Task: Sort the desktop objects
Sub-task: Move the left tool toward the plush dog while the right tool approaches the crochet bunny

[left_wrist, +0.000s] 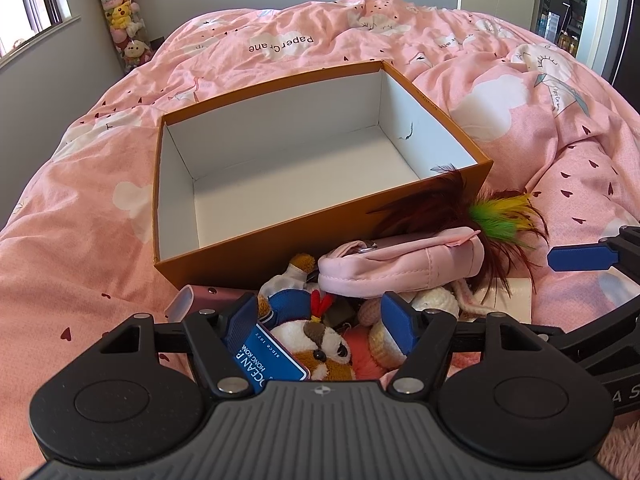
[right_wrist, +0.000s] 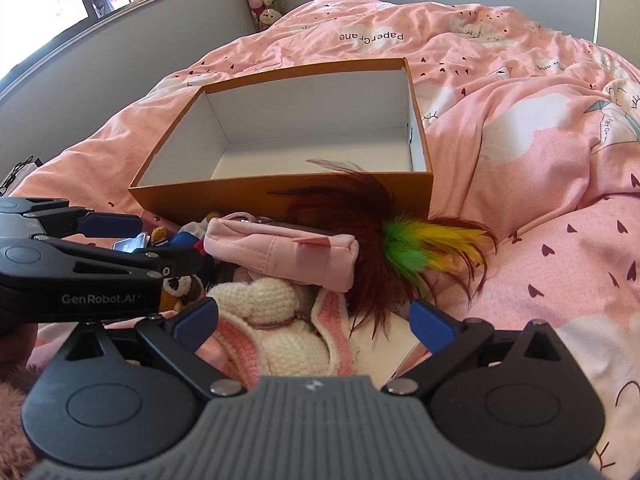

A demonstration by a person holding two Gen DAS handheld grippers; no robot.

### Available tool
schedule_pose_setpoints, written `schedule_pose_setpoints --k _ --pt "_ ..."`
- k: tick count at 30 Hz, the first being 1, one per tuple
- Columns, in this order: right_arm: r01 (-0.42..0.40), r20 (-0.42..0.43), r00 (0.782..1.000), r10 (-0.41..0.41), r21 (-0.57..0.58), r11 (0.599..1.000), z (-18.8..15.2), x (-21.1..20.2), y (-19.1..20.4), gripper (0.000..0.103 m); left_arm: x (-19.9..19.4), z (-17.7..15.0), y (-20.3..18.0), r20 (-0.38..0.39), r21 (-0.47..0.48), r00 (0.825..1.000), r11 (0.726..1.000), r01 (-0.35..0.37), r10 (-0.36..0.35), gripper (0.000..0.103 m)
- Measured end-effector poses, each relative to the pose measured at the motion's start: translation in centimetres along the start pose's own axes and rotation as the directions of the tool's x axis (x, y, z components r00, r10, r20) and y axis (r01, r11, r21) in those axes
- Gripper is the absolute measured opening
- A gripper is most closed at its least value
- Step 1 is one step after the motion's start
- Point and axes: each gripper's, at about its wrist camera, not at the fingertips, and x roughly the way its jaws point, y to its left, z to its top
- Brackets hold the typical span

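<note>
Below the empty orange box [left_wrist: 320,240], toys lie piled for sorting; left gripper [left_wrist: 320,320] and right gripper [right_wrist: 316,320] hover wide open, holding nothing.

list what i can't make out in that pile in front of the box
- Brown-and-white plush, left wrist view: lower body cut off by the left claw housing.
- Blue card: text partly hidden behind a finger.
- Items under the pink pouch, right wrist view: covered by it.
- White slab: feathers overlap it; unidentifiable.
</note>
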Motion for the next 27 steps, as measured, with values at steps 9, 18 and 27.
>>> schedule_pose_setpoints --k 9,18,27 --pt "-0.002 -0.003 1.0 0.002 -0.026 1.0 0.1 -0.2 0.2 0.102 -0.4 0.1 -0.4 0.013 0.009 1.0 1.0 0.029 -0.029 0.08" --pt "0.032 -0.001 0.999 -0.032 -0.024 0.999 1.6 -0.3 -1.9 0.074 -0.3 0.7 0.9 -0.011 0.003 0.994 0.994 0.112 -0.112 0.055" --pt "-0.089 -0.053 0.995 0.079 -0.227 0.97 2.8 0.8 0.0 0.067 -0.4 1.3 2.3 -0.088 0.122 0.987 0.982 0.143 -0.133 0.043"
